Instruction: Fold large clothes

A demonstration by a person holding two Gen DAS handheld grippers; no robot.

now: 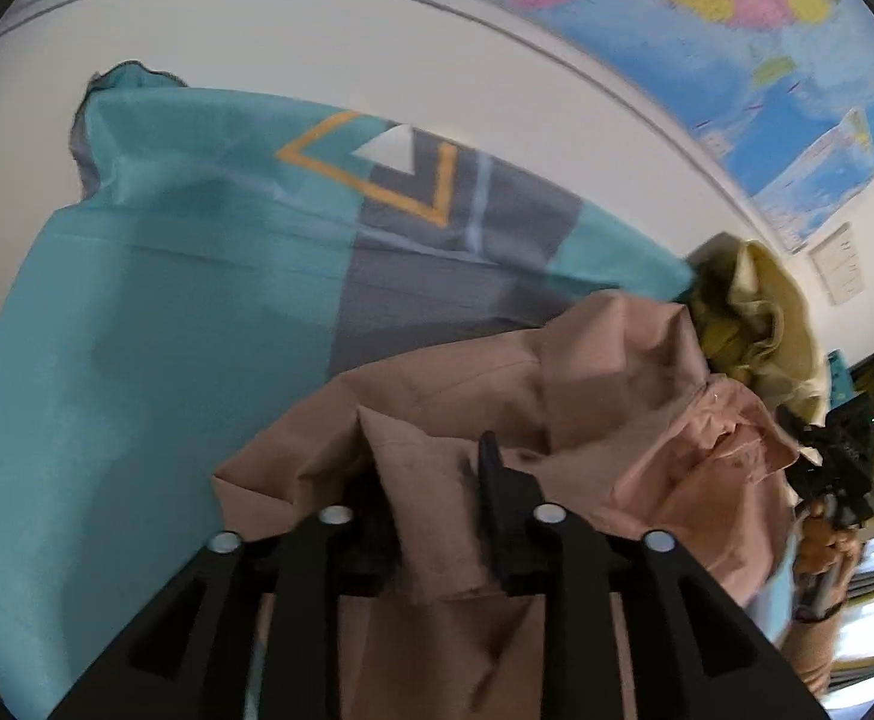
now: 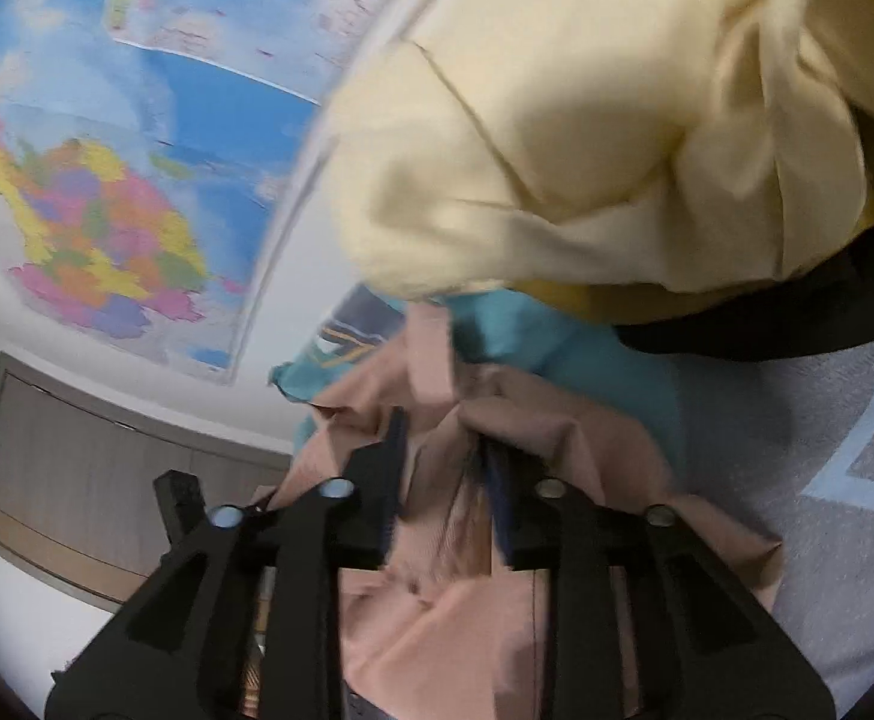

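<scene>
A pink garment lies crumpled on a teal bed sheet, nearest of the clothes. Both left gripper and right gripper jaws stand parted around its folds (not pinching). Soft, light, floppy; best taken at edges.

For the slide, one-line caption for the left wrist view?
Left claw over a pink garment on a teal-and-grey sheet, world map behind.

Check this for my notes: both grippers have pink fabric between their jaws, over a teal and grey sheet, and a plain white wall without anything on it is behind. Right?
Not quite. The wall is not bare: a colourful world map hangs on it, clearest in the right wrist view. The rest holds: pink fabric sits between the jaws of the left gripper and right gripper, over the teal and grey sheet.
</scene>
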